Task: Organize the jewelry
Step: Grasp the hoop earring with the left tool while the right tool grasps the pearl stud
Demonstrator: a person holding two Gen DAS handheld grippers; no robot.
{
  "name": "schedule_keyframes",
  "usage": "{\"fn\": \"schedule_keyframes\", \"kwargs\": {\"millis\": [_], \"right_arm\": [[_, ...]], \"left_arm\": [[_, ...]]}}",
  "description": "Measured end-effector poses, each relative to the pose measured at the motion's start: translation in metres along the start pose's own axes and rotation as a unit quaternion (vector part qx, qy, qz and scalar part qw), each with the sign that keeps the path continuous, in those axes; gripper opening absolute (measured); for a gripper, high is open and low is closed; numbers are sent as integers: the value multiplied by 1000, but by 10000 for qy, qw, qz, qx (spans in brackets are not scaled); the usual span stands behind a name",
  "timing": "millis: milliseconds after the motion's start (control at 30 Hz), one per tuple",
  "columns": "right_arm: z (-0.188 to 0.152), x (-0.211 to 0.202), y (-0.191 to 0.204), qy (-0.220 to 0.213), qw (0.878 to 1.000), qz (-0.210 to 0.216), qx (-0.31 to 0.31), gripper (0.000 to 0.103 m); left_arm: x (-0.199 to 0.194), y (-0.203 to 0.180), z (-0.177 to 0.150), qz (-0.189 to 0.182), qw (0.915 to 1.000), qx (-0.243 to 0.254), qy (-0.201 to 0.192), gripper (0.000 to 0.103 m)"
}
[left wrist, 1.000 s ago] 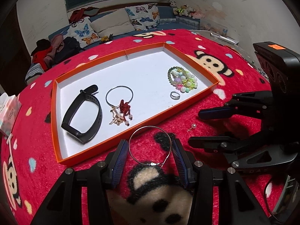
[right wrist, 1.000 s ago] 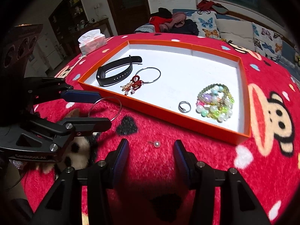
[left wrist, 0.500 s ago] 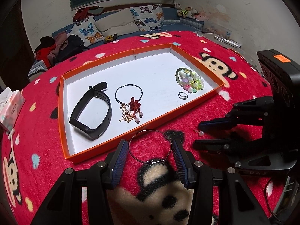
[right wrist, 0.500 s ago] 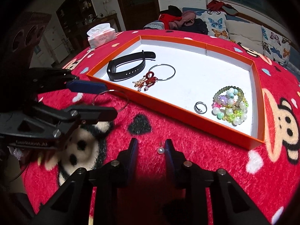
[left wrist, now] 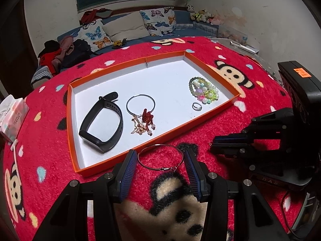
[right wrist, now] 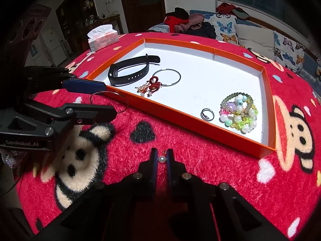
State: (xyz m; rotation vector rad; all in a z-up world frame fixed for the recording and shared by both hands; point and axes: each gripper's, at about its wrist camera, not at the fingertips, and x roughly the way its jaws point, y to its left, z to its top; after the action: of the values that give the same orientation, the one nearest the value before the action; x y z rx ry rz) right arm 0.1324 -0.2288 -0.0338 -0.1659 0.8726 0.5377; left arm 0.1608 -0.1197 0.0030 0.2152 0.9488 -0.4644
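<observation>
Nearest, the right gripper (right wrist: 162, 156) is pressed together on a small white pearl earring (right wrist: 161, 159) lying on the red plush monkey-print blanket (right wrist: 200, 172). The left gripper (left wrist: 160, 160) stands spread around a thin silver wire hoop (left wrist: 160, 156) — pads not touching it. Farther off, the shallow orange-rimmed white tray (left wrist: 72, 124) holds a black wristband (left wrist: 101, 124), a silver ring (left wrist: 196, 106) and pastel bead bracelets (left wrist: 203, 90).

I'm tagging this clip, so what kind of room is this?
Most likely a home living room or bedroom: a sofa with butterfly cushions, stuffed toys in the corner, and a cartoon blanket spread under an orange jewelry tray.
</observation>
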Motion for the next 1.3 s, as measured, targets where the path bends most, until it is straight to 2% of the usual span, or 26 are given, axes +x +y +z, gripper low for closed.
{"fn": "schedule_keyframes", "kwargs": {"millis": [467, 767, 1033, 1300], "right_arm": [[19, -24, -3, -412, 9991, -16, 24, 10], [40, -23, -15, -621, 9979, -58, 143, 10], [48, -6, -31, -493, 9979, -91, 412, 10], [24, -18, -15, -269, 9994, 123, 153, 11]], "left_arm": [[-10, 5, 4, 16, 9999, -33, -152, 51], [-20, 19, 28, 157, 9989, -137, -416, 51], [-1, 36, 42, 241, 9988, -278, -336, 51], [-4, 32, 40, 128, 9988, -256, -386, 51]]}}
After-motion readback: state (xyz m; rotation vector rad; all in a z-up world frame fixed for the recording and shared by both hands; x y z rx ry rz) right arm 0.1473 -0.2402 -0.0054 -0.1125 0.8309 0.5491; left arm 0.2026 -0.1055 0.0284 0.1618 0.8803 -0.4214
